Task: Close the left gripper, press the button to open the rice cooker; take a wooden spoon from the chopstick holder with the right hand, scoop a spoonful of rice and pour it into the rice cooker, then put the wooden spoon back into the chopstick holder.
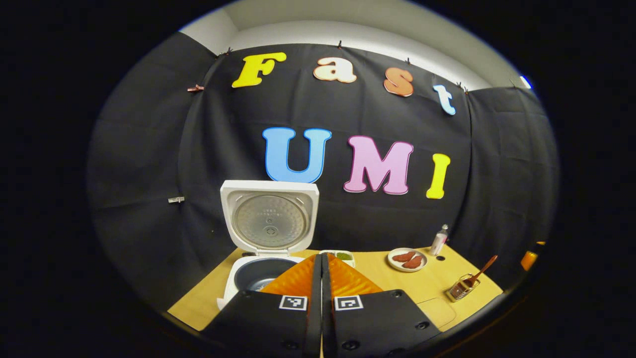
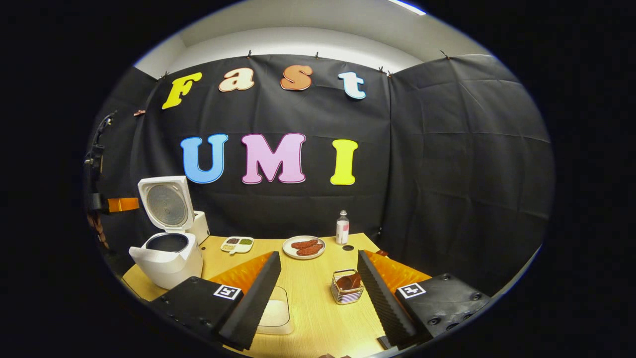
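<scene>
1. Right gripper (image 2: pixel 318 278) hangs above the table (image 2: pixel 318 318) with its jaws spread wide and nothing between them; I hold it just behind the chopstick holder (image 2: pixel 346 287), where the wooden spoon (image 2: pixel 349 281) sits bowl-up.
2. Left gripper (image 1: pixel 321 271) is pressed fully together, empty, above the table's near-left part by the rice cooker (image 2: pixel 168 253), whose lid (image 2: pixel 166 204) stands open.
3. I judge the spoon grab risky: the holder is light, so a skewed pinch may tip it.
4. Rice container (image 2: pixel 274 313) sits at the near edge under my fingers; a careless sweep could knock it.
</scene>
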Demonstrator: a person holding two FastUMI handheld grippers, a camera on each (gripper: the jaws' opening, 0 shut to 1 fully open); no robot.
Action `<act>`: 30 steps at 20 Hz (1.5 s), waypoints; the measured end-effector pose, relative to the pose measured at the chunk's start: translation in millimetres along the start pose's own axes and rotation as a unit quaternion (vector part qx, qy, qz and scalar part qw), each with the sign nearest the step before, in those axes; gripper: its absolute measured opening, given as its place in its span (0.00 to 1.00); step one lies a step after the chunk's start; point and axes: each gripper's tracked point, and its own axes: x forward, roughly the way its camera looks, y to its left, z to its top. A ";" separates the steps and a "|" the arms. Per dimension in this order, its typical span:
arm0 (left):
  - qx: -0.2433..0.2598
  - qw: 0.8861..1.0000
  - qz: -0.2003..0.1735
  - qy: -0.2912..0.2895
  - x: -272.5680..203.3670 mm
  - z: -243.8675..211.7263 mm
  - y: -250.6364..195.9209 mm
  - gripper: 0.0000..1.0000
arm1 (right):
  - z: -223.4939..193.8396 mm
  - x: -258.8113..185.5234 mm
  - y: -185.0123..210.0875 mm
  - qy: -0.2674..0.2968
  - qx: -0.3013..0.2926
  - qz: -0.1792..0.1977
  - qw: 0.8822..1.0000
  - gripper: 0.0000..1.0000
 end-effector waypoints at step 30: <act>-0.012 0.999 0.018 0.030 -52.4 -57.9 -73.8 0.95 | -82.8 131.6 -100.4 0.119 0.039 -0.010 0.992 0.98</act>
